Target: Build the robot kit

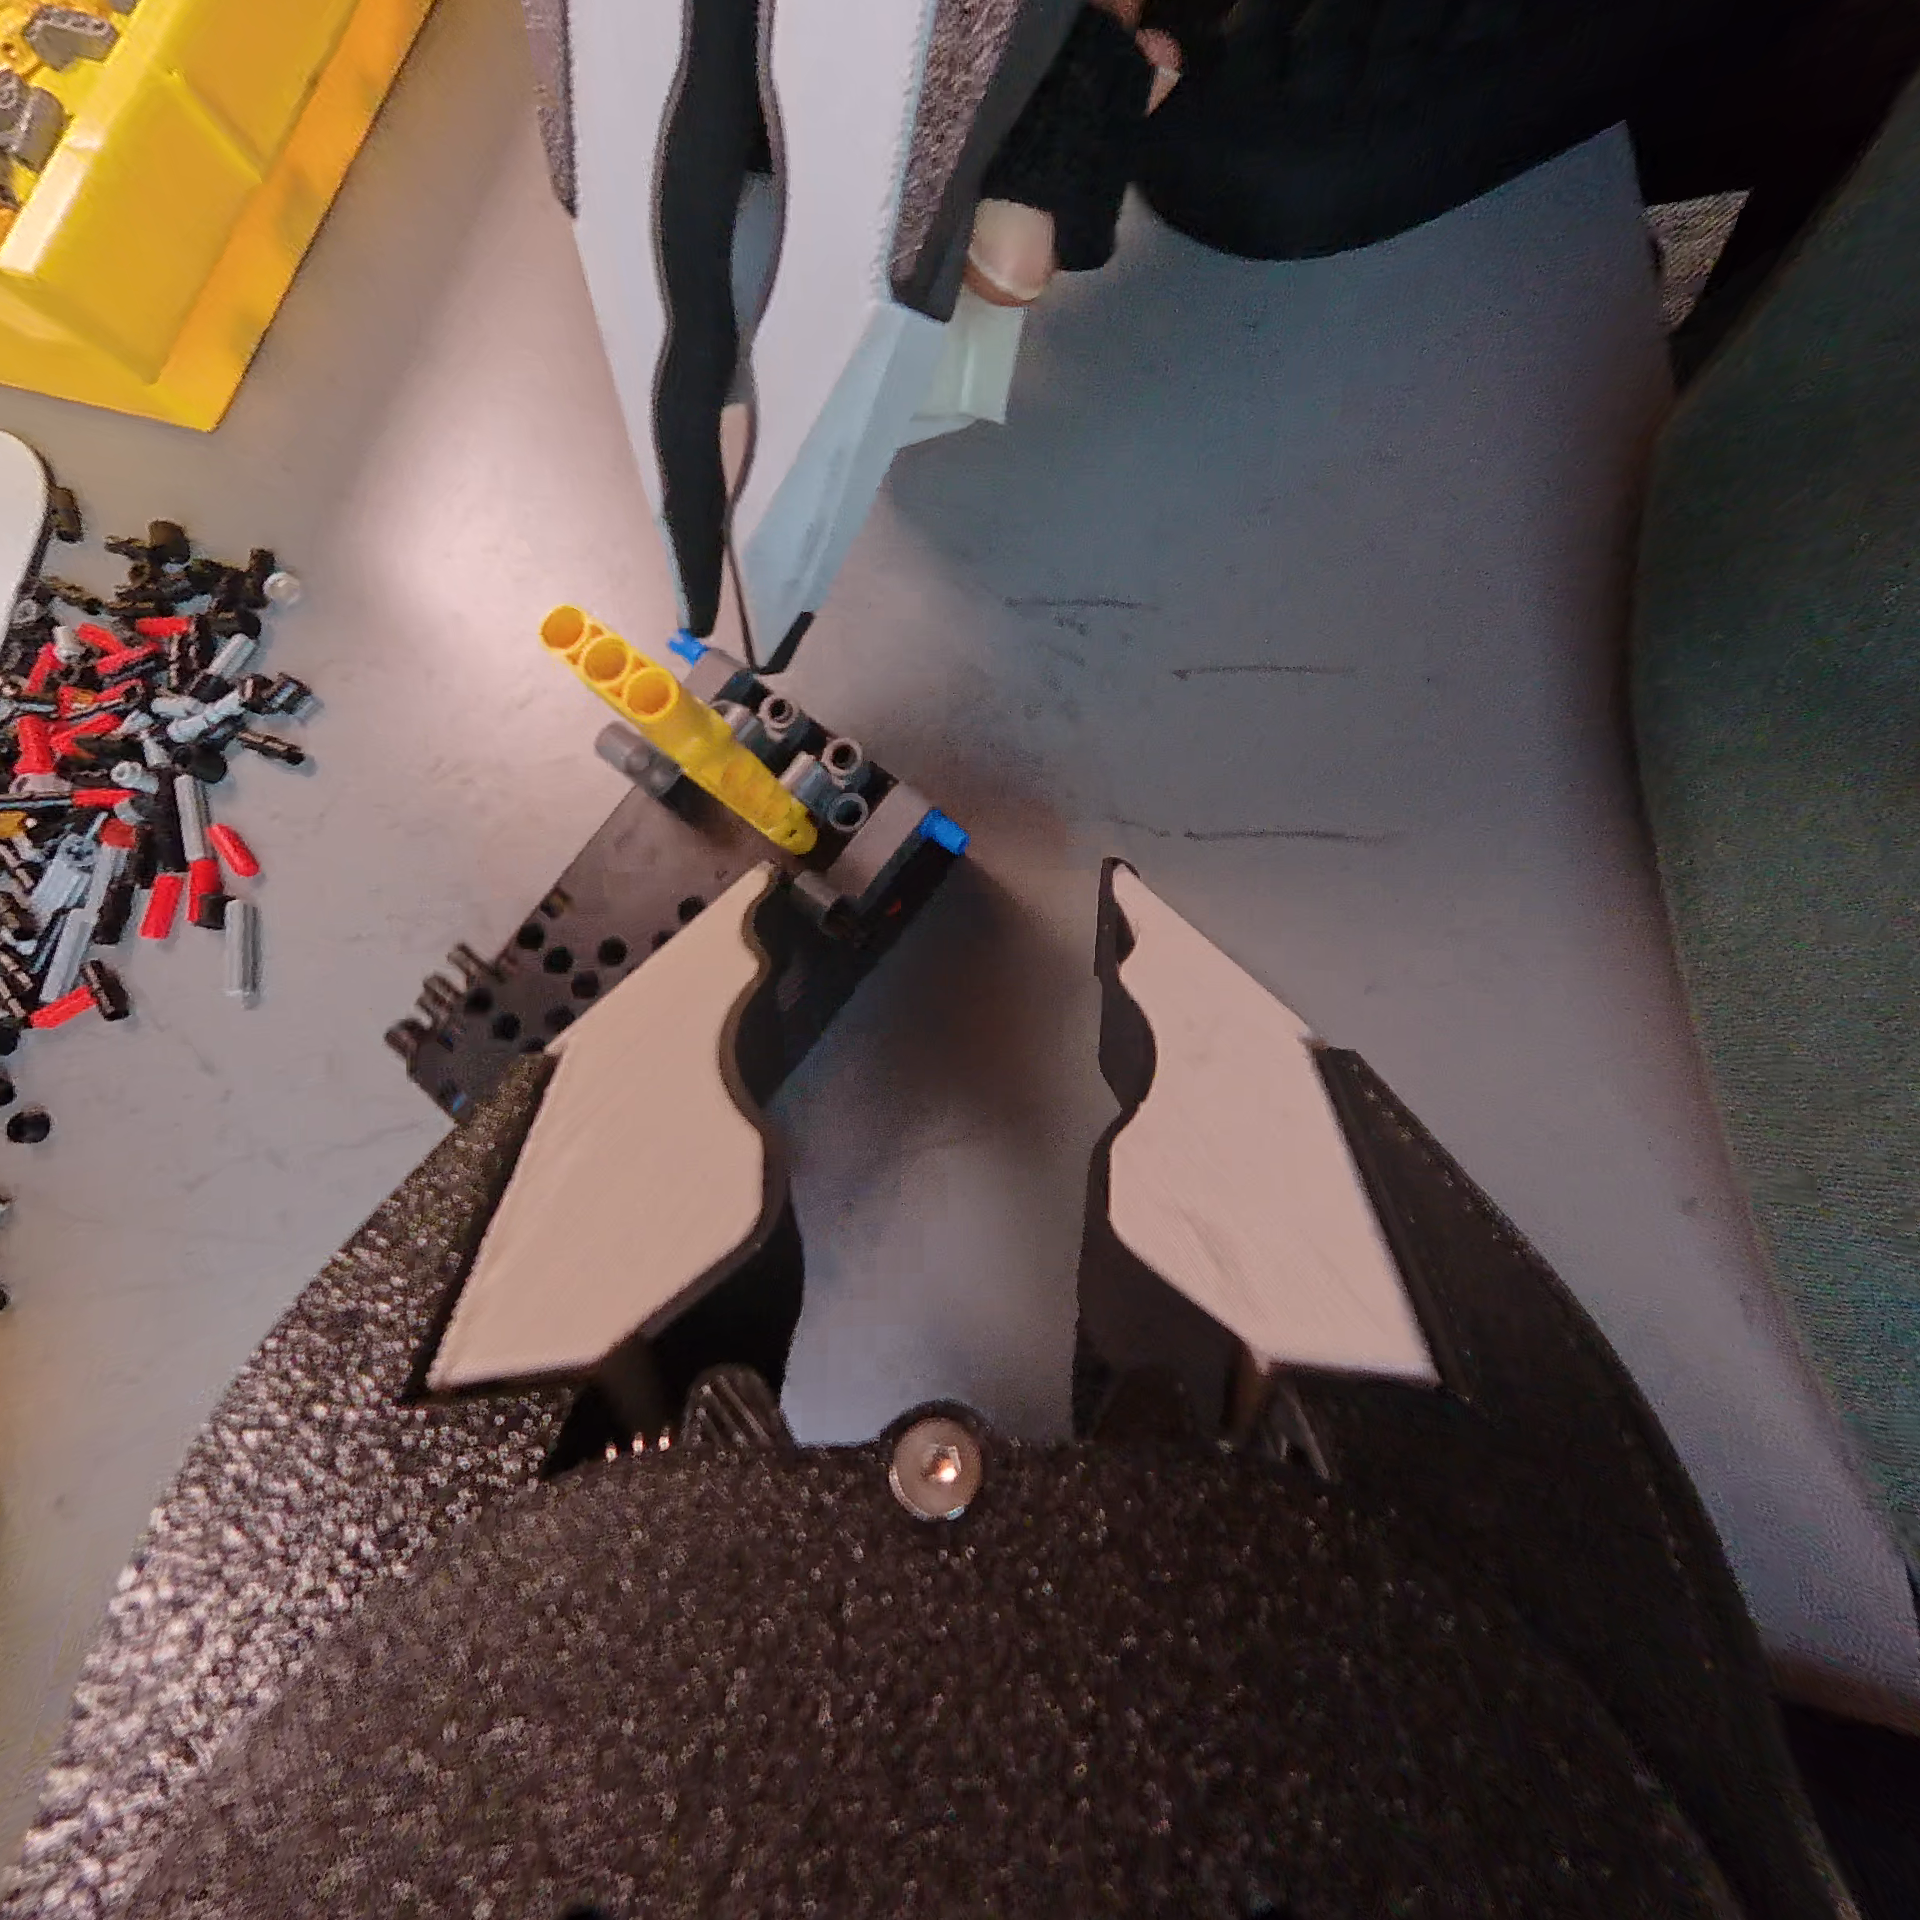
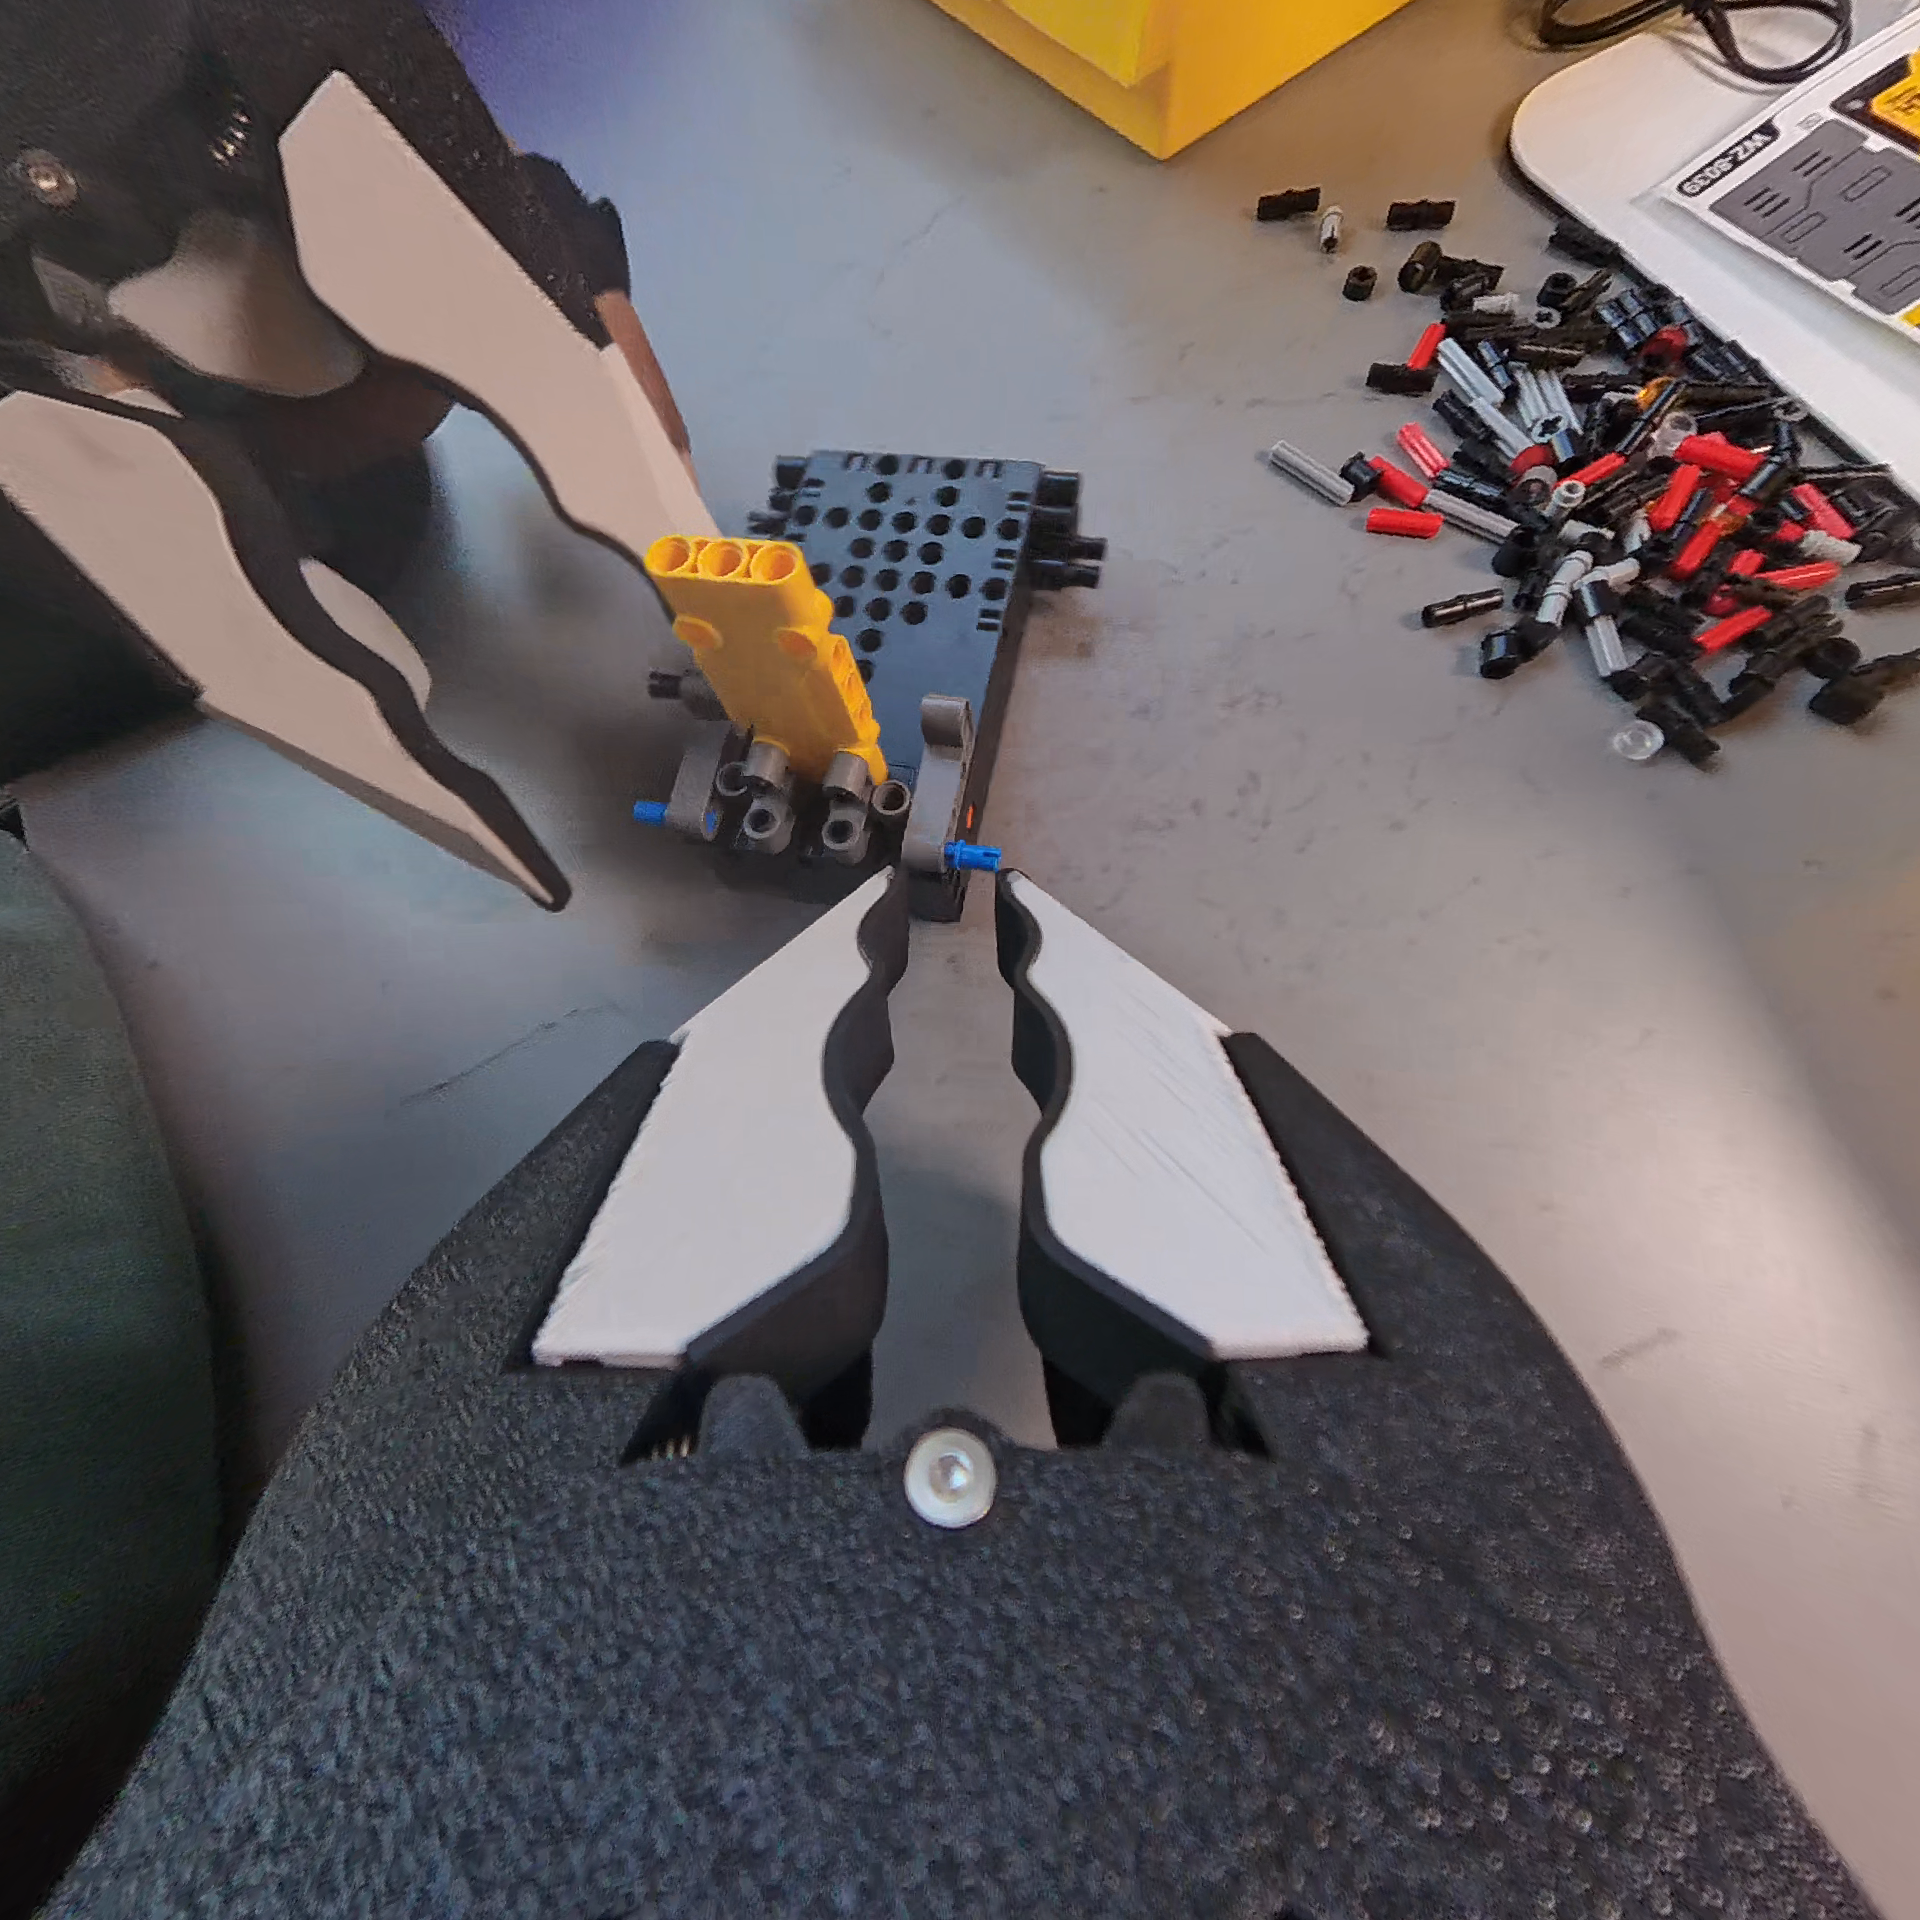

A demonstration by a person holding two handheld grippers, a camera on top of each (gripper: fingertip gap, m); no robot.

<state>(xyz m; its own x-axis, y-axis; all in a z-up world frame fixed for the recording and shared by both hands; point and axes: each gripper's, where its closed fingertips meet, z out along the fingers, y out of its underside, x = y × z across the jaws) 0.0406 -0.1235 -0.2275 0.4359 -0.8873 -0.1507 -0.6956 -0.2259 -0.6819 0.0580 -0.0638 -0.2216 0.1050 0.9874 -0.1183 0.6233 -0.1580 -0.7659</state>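
A small brick build lies on the grey table: a black perforated plate [image 1: 582, 966] [image 2: 935, 561] with a yellow beam [image 1: 665, 707] [image 2: 758, 644] standing tilted on grey connectors. My left gripper [image 1: 940, 873] is open wide and empty. Its left fingertip [image 1: 764, 883] is close to the foot of the yellow beam. It also shows in the right wrist view [image 2: 613, 727]. My right gripper [image 2: 948, 881] is narrowly open. Its tips flank the build's near end, at a grey arm [image 2: 940, 790] carrying a blue pin [image 2: 971, 855]. I cannot tell if they touch. It shows opposite in the left wrist view [image 1: 748, 639].
A pile of small red, black and grey pins [image 1: 125, 779] [image 2: 1621, 520] lies beside the build. A yellow box [image 1: 156, 208] [image 2: 1174, 62] stands behind it. A white board with a printed sheet [image 2: 1766, 208] is at the far right. A gloved hand [image 1: 1060, 156] holds the right gripper. A green seat [image 1: 1787, 831] borders the table. The green seat [image 1: 1787, 831] is about 10 cm from my left fingertips.
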